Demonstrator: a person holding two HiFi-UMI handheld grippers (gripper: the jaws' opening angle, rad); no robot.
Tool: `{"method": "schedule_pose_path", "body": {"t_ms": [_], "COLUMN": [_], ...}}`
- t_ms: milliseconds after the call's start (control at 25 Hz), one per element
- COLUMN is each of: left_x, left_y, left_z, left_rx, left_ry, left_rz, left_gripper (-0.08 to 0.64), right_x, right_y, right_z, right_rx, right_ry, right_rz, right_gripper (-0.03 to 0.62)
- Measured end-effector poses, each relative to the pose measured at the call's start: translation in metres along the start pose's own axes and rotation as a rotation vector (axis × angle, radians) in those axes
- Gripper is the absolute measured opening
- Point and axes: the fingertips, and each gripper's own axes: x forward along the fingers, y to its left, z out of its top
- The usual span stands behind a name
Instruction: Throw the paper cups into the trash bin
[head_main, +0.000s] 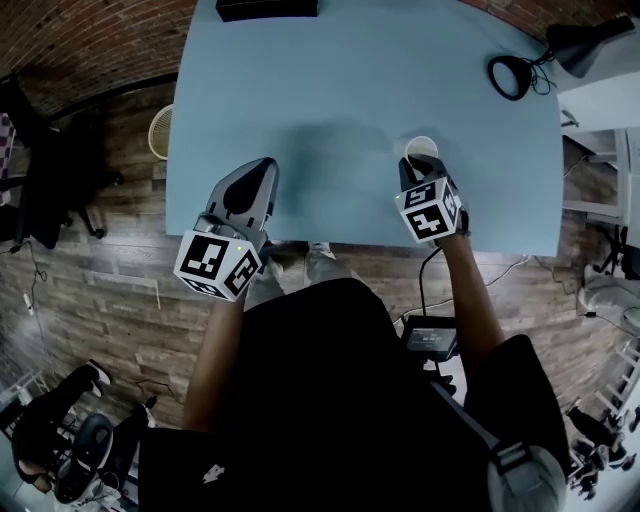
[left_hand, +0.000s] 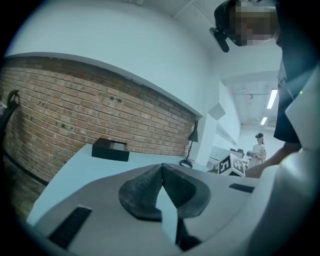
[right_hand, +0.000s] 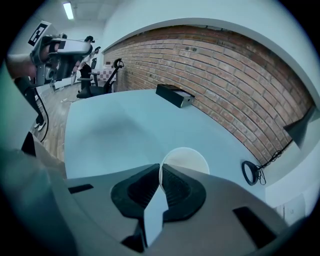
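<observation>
A white paper cup (head_main: 422, 147) stands upright on the pale blue table (head_main: 330, 90), near its front edge on the right. My right gripper (head_main: 412, 168) reaches it from the near side. In the right gripper view the cup's (right_hand: 189, 159) near wall is pinched between the tips of the right gripper (right_hand: 161, 168). My left gripper (head_main: 264, 166) hovers over the table's front edge on the left. In its own view the left gripper (left_hand: 162, 168) has its jaws shut with nothing between them. A pale mesh bin (head_main: 160, 131) stands on the floor beside the table's left edge.
A black box (head_main: 266, 8) lies at the table's far edge. A black desk lamp with a ring base (head_main: 510, 77) sits at the far right corner. Office chairs (head_main: 40, 170) stand on the wooden floor to the left. White furniture (head_main: 605, 110) lines the right side.
</observation>
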Motion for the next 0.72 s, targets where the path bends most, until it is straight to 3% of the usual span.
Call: {"method": "schedule_pose_path", "body": {"t_ms": [720], "left_x": [-0.072], "left_y": [0.092], "left_z": [0.004], "left_rx": [-0.057], "left_ry": [-0.050], "left_rz": [0.173], "left_gripper": [0.009], "right_x": [0.032], "right_y": [0.088], "right_z": [0.126], "right_rx": [-0.152], "right_ry": [-0.104], "right_rz": [0.131], "right_gripper": [0.020]}}
